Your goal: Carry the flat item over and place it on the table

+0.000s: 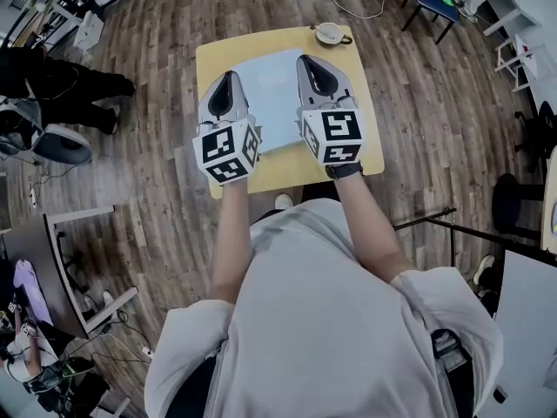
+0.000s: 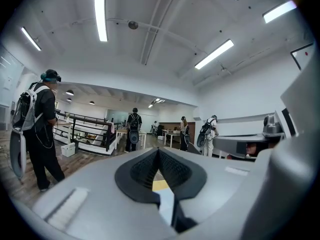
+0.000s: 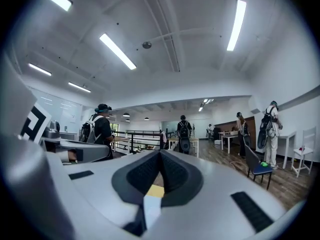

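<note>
Head view: pale flat rectangular sheet lying on square yellow tabletop, upper centre of frame. Left gripper over sheet's left edge, right gripper over its right edge. Small round white object at table's top edge. Left gripper view: jaws pressed together tip to tip; slivers of sheet and yellow top visible through gap beneath. Right gripper view: likewise closed tip to tip, sheet and tabletop showing below.
</note>
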The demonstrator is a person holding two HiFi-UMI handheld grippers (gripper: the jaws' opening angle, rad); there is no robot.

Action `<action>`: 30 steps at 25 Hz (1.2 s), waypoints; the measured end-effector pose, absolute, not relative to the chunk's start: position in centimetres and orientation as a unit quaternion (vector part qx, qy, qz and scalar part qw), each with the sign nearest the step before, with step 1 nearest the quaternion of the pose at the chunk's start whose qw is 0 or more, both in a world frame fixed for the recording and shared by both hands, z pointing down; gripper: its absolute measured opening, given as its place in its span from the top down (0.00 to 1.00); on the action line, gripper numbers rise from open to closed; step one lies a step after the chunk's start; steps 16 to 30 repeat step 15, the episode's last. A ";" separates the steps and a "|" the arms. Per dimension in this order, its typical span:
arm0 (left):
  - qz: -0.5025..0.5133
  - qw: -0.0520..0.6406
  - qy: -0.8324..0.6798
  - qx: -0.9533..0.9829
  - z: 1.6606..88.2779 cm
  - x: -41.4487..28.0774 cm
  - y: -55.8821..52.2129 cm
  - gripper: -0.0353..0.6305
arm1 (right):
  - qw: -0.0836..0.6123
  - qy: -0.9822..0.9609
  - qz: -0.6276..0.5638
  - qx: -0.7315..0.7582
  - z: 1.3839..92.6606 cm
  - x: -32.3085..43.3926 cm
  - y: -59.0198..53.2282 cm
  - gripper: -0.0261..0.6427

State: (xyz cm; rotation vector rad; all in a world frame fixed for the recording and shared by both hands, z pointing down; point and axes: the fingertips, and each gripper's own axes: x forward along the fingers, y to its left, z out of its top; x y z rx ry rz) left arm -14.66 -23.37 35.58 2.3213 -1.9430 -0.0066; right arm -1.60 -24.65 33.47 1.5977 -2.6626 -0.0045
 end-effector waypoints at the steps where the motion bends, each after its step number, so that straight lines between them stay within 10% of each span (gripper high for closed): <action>1: -0.002 0.056 -0.641 0.765 35.6 -14.7 -23.4 0.93 | 0.018 -0.857 -0.002 0.515 33.5 -1.7 -24.6 0.94; 30: 0.040 0.072 -0.639 0.765 39.4 -13.2 -26.5 0.93 | 0.038 -0.853 0.029 0.520 37.5 0.1 -29.0 0.94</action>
